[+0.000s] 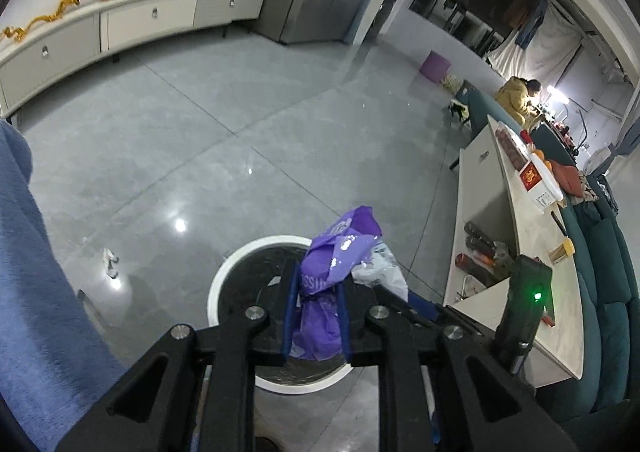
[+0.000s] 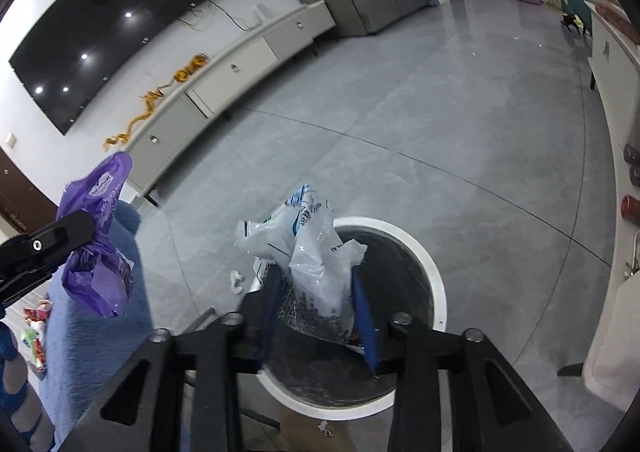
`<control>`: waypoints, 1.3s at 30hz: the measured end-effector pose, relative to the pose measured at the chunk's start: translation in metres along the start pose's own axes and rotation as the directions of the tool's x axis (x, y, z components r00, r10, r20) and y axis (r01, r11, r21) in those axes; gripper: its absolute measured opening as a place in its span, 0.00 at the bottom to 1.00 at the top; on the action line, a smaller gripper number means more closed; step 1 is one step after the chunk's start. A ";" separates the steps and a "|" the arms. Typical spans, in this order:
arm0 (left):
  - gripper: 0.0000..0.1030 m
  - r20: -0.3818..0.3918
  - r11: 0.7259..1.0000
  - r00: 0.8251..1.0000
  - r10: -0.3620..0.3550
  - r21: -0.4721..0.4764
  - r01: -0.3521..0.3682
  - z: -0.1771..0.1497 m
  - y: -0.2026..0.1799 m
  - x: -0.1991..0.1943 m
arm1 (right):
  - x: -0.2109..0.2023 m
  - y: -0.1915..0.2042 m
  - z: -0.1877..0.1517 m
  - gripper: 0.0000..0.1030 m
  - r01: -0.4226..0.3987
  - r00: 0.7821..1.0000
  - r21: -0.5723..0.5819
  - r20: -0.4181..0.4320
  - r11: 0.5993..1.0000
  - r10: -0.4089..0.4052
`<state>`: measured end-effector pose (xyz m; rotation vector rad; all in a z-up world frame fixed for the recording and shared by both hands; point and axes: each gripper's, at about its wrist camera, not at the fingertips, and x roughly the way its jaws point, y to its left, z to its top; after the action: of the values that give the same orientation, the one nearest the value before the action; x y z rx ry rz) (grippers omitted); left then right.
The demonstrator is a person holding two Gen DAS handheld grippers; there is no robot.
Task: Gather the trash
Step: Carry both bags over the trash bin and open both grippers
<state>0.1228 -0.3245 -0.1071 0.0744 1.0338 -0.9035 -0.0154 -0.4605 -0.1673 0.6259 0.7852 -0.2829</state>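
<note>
My left gripper (image 1: 318,288) is shut on a crumpled purple plastic wrapper (image 1: 336,260) and holds it above a round white-rimmed trash bin (image 1: 218,280) with a black liner. My right gripper (image 2: 316,292) holds a crumpled white plastic bag (image 2: 308,252) between its blue pads, over the same bin (image 2: 434,276). The white bag also shows in the left wrist view (image 1: 380,272), just right of the purple wrapper. The left gripper with the purple wrapper (image 2: 96,244) shows at the left of the right wrist view.
A small white paper scrap (image 1: 110,262) lies on the grey tiled floor left of the bin; it also shows in the right wrist view (image 2: 237,280). Colourful wrappers (image 2: 34,332) lie at far left. A low white table (image 1: 532,252) with bottles and boxes stands right, a TV cabinet (image 1: 120,23) behind.
</note>
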 end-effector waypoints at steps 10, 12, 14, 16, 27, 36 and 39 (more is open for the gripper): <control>0.63 -0.017 0.999 1.000 0.003 -0.050 -0.004 -0.002 0.014 0.018 | 0.011 -0.010 -0.005 0.49 0.043 0.998 0.022 -0.039 0.999 -0.042; 0.63 -0.012 0.998 1.000 0.007 -0.054 -0.008 -0.005 0.020 0.013 | 0.009 -0.010 -0.004 0.49 0.046 0.998 0.024 -0.036 0.999 -0.045; 0.63 -0.007 0.998 1.000 0.013 -0.056 -0.014 -0.007 0.022 0.008 | 0.005 -0.007 -0.003 0.49 0.046 0.999 0.022 -0.029 0.999 -0.046; 0.63 0.001 0.998 1.000 0.018 -0.061 -0.018 -0.009 0.025 0.002 | 0.002 -0.005 0.000 0.49 0.044 0.999 0.019 -0.020 0.999 -0.044; 0.63 0.080 0.996 0.996 0.037 -0.087 -0.030 -0.024 0.038 -0.054 | -0.034 0.021 0.005 0.49 0.034 0.998 -0.018 0.053 0.999 -0.033; 0.63 0.173 0.988 0.982 0.080 -0.147 -0.055 -0.047 0.069 -0.121 | -0.072 0.063 0.009 0.51 0.016 0.992 -0.081 0.128 0.997 -0.006; 0.64 0.211 0.982 0.971 0.114 -0.172 -0.078 -0.055 0.084 -0.148 | -0.083 0.081 0.009 0.54 0.008 0.988 -0.121 0.151 0.993 0.011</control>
<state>0.1114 -0.1545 -0.0530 -0.1097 0.8857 -0.7183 -0.0298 -0.4013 -0.0677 0.4849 0.6503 -0.2760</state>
